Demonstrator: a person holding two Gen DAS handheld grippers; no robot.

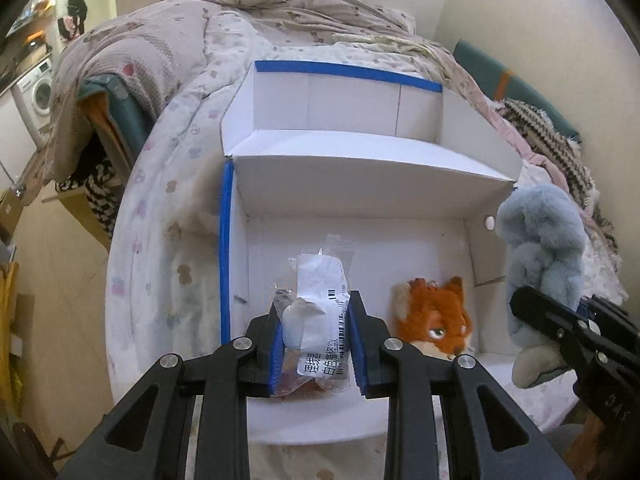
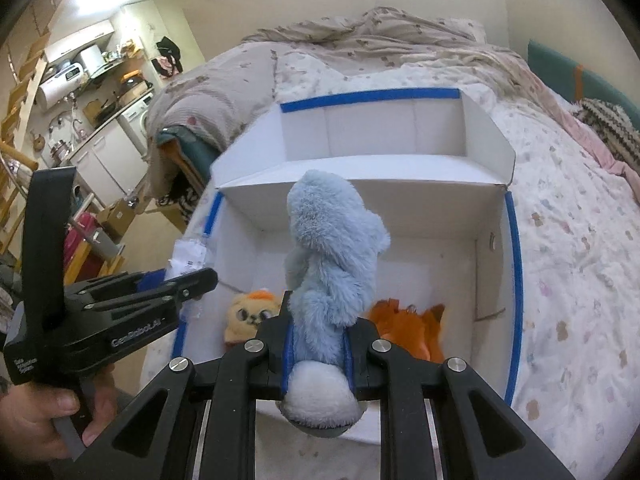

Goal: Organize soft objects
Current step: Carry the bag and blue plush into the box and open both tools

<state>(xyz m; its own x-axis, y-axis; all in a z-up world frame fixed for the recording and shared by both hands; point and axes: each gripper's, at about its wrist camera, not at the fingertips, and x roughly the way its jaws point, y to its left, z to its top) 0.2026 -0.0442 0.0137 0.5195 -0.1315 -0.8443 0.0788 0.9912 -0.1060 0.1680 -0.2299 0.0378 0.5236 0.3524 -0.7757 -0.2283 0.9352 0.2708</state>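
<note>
On the quilted bed (image 2: 560, 216), a white box (image 1: 360, 184); left tool (image 1: 316, 340) clamps a plastic packet (image 1: 320, 312), right tool (image 2: 318, 344) a blue plush (image 2: 332, 248).

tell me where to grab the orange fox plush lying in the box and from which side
Grip the orange fox plush across its head, just below the ears, coming straight down from above. It lies face-up on the floor of the white box near the right wall, so side approaches look blocked; the soft head should compress between the fingers.

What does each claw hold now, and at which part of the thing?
Left claw: a plastic packet, gripped across its lower half. Right claw: the blue plush, gripped near its white bottom end.
</note>
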